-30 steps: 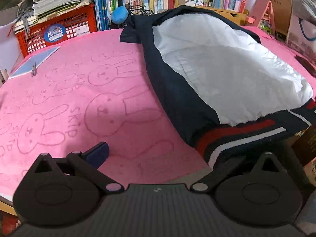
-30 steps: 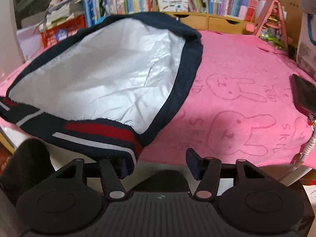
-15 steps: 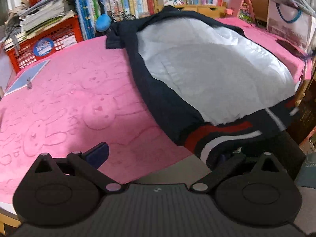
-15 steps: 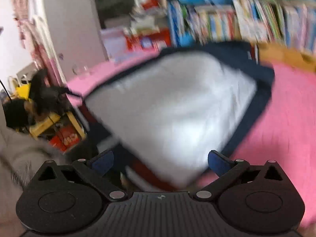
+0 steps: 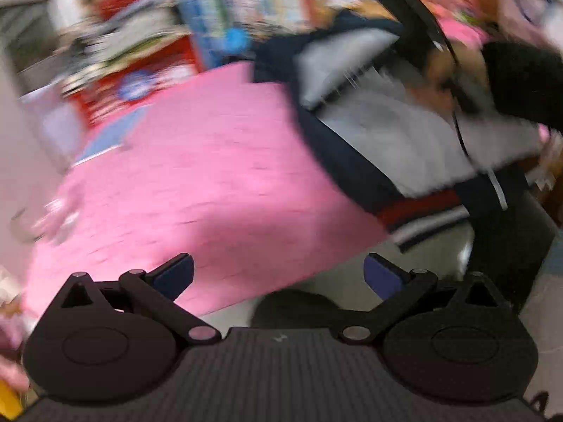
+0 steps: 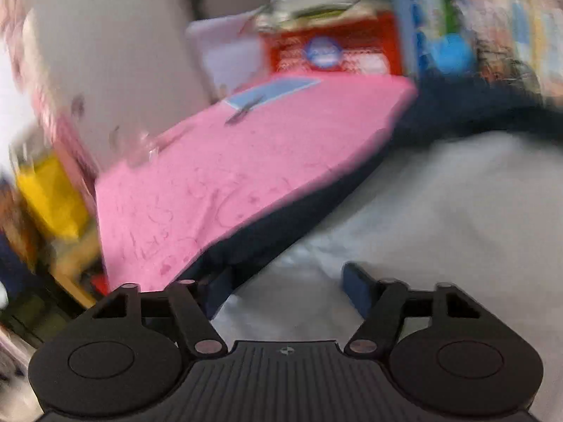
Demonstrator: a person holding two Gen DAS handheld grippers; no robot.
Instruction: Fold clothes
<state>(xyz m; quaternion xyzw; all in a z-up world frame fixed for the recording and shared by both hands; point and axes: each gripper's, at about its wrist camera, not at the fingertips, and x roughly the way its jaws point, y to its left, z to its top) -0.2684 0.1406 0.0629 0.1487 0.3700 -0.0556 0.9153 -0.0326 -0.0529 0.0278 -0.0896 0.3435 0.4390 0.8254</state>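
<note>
A navy jacket [image 5: 355, 165] with white lining and a red-and-white striped hem lies inside out on the pink bunny-print towel [image 5: 197, 176]. Both views are motion-blurred. My left gripper [image 5: 278, 272] is open and empty, off the table's near edge, left of the hem. My right gripper [image 6: 286, 283] is open just above the jacket's white lining [image 6: 440, 211], its left finger near the navy edge. The right gripper and the hand holding it show over the jacket in the left wrist view [image 5: 454, 70].
A red basket [image 6: 334, 49] with stacked papers and a row of books [image 5: 246, 3] stand at the back. A blue notebook [image 6: 271, 91] lies on the towel's far left corner. A yellow object [image 6: 49, 193] sits off the table's left side.
My left gripper let go of the striped hem, opened and swung left and back. My right gripper moved over the jacket and turned toward its left edge.
</note>
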